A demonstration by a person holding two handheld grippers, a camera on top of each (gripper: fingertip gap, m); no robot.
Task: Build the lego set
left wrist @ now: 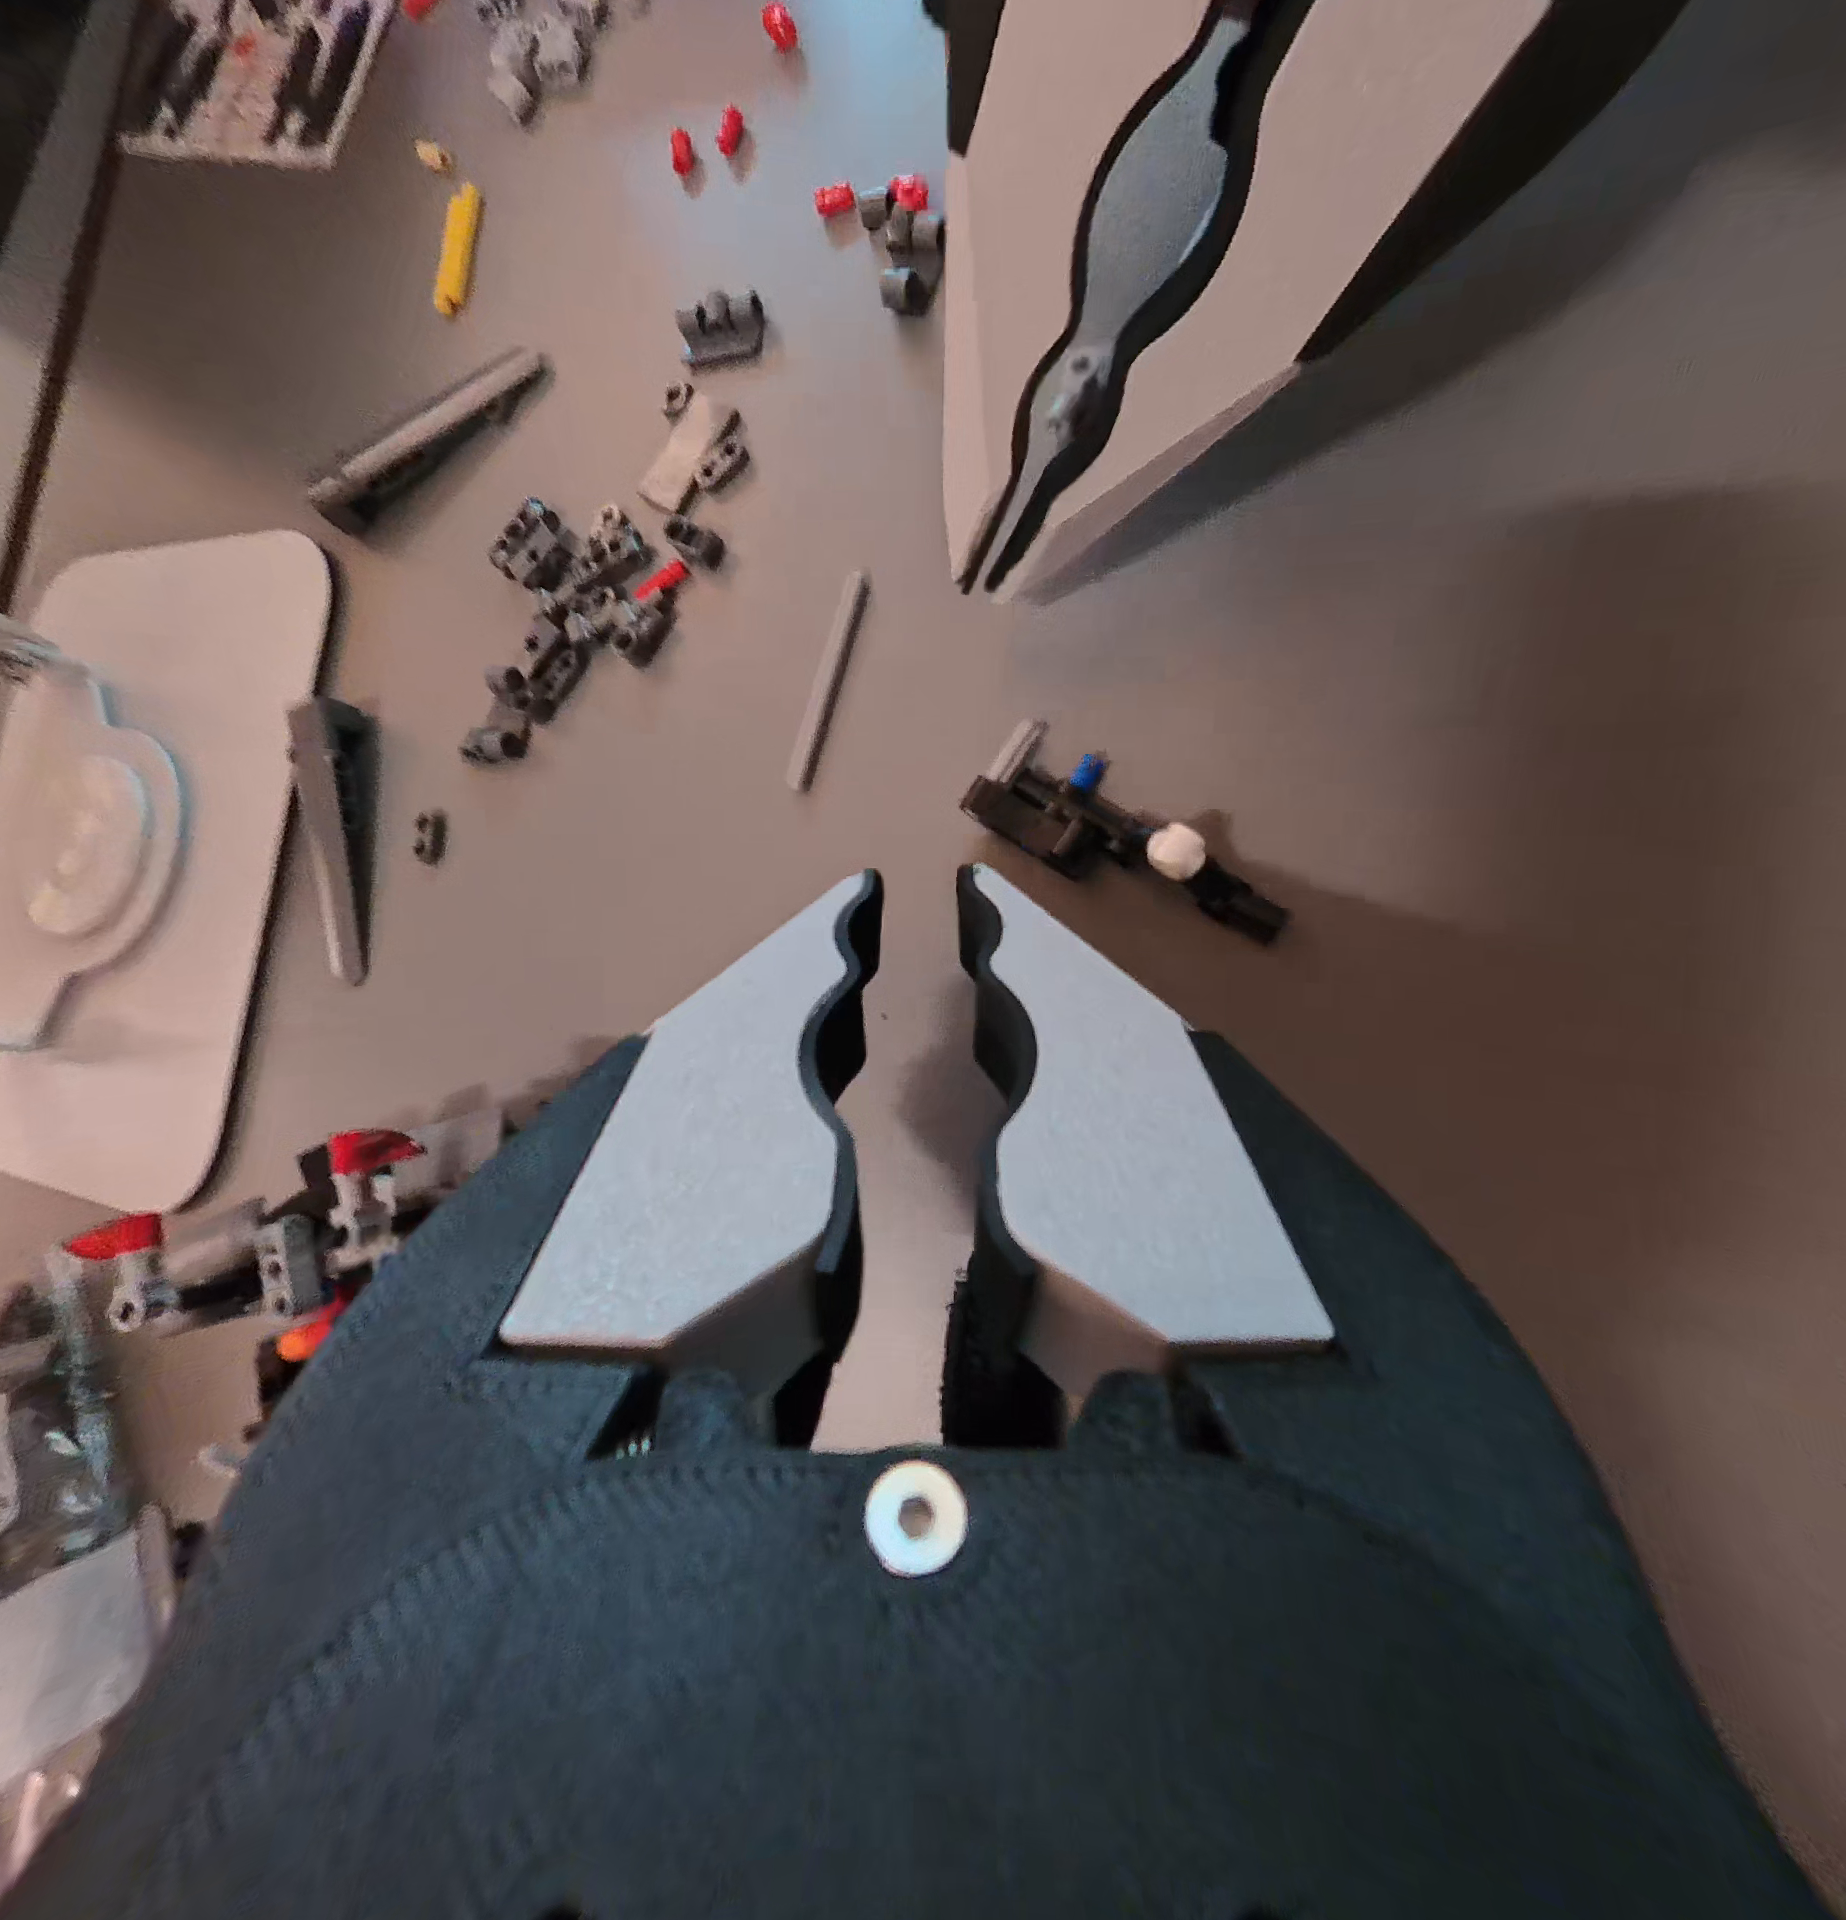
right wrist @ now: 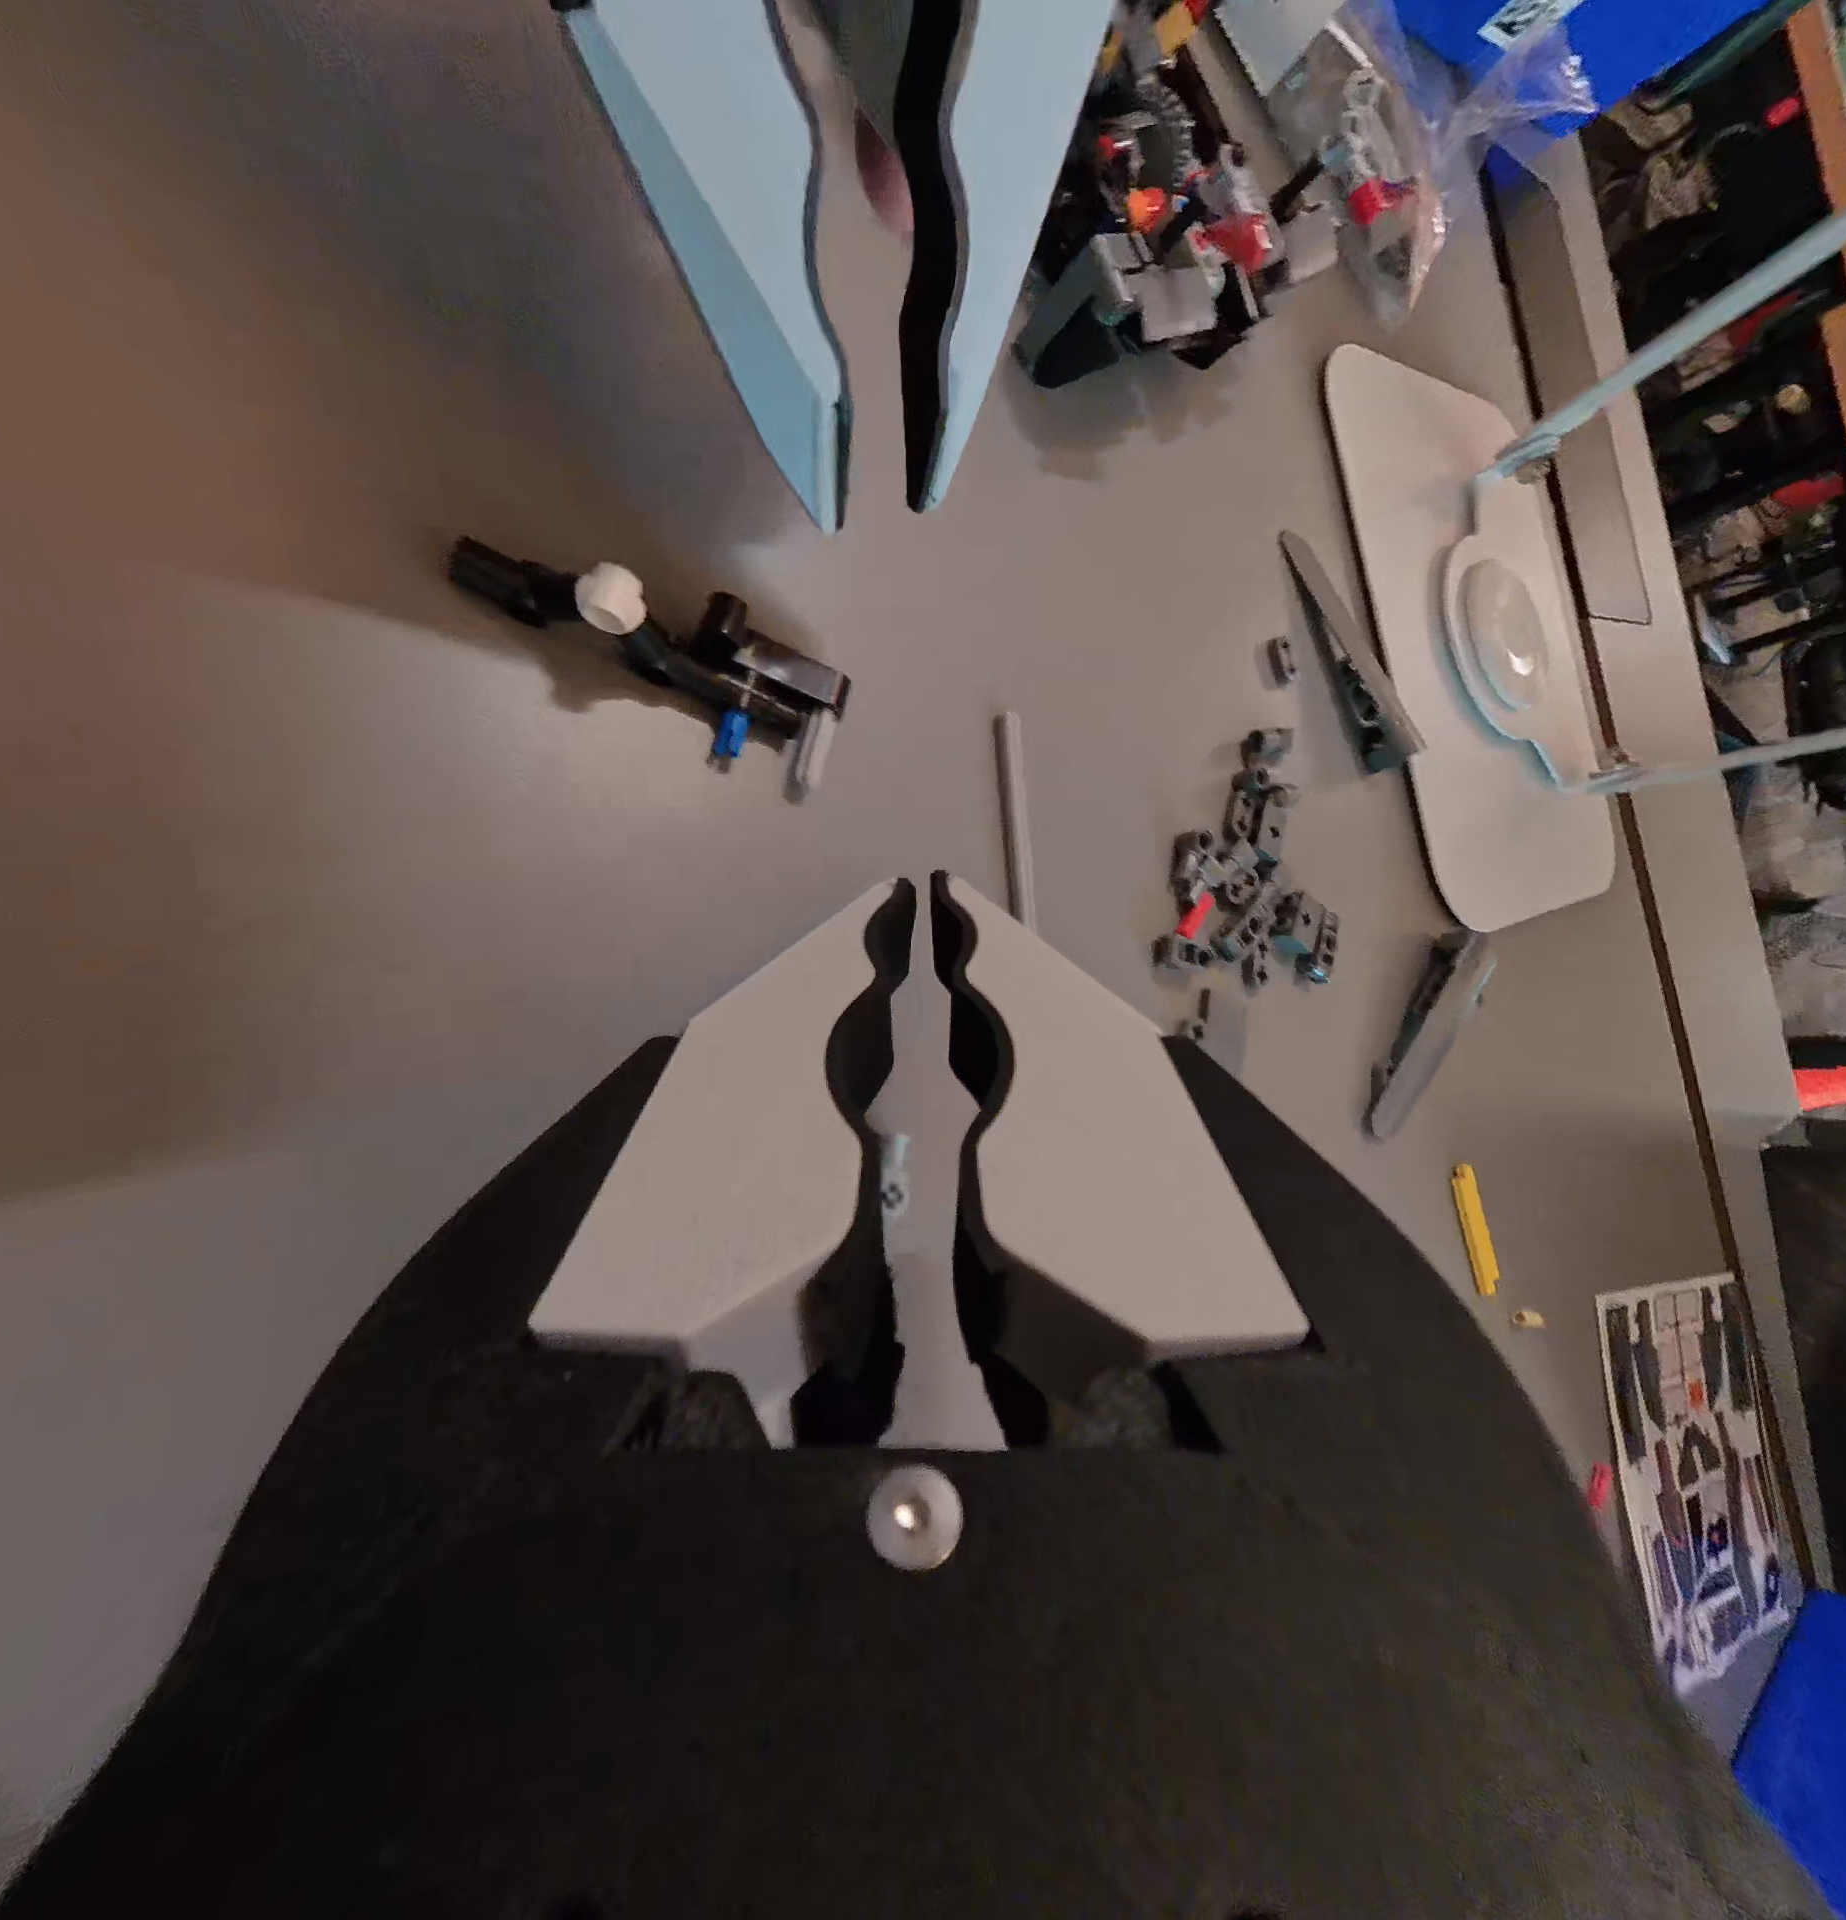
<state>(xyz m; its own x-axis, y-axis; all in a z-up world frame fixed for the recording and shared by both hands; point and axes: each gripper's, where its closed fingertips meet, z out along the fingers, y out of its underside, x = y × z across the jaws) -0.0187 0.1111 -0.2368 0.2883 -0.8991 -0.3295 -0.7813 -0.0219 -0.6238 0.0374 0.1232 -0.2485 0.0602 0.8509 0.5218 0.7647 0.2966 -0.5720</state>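
Your left gripper has its fingers parted by a narrow gap with nothing between the pads, only bare grey table showing through. Just beyond its right fingertip lies a small black assembly carrying a white knob and a blue pin, near but not touching. Ahead and slightly left of the tips sits a thin grey axle, then a cluster of dark grey connectors with one red pin in it. Your right gripper shows its tips almost together, a thin slit left between them and nothing gripped; the same grey axle lies just to the right of its right fingertip. Each gripper points toward the other across the table, with the black assembly off to one side of the space between them. Farther out you have a long grey wedge piece beside a pale mat, a yellow beam, scattered red pins, a partly built model and a printed sheet near the table edge.
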